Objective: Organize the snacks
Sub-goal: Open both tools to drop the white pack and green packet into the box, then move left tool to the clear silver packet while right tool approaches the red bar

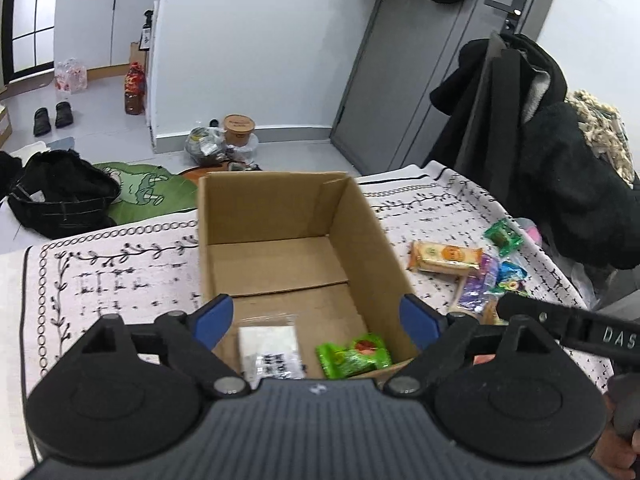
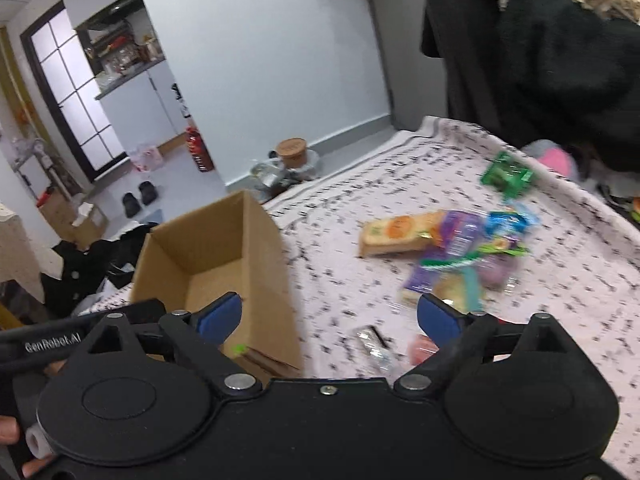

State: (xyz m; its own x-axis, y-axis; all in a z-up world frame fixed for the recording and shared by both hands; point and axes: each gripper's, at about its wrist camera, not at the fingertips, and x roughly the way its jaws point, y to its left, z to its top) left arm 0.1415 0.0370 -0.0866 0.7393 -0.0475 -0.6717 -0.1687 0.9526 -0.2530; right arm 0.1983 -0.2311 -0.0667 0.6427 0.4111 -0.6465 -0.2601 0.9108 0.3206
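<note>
The box [image 1: 280,240] sits open on the patterned cloth [image 1: 120,276] and holds a green packet [image 1: 354,354] and a white packet [image 1: 270,346]. More snacks [image 2: 460,248] lie in a loose pile to its right, well apart from it. The step in hand looks like a drop just made; next calls for reaching the pile. The left gripper [image 1: 318,320] hangs tilted down over the box, jaws spread and empty. The right gripper [image 2: 330,316] points toward the pile, jaws spread, nothing between them
</note>
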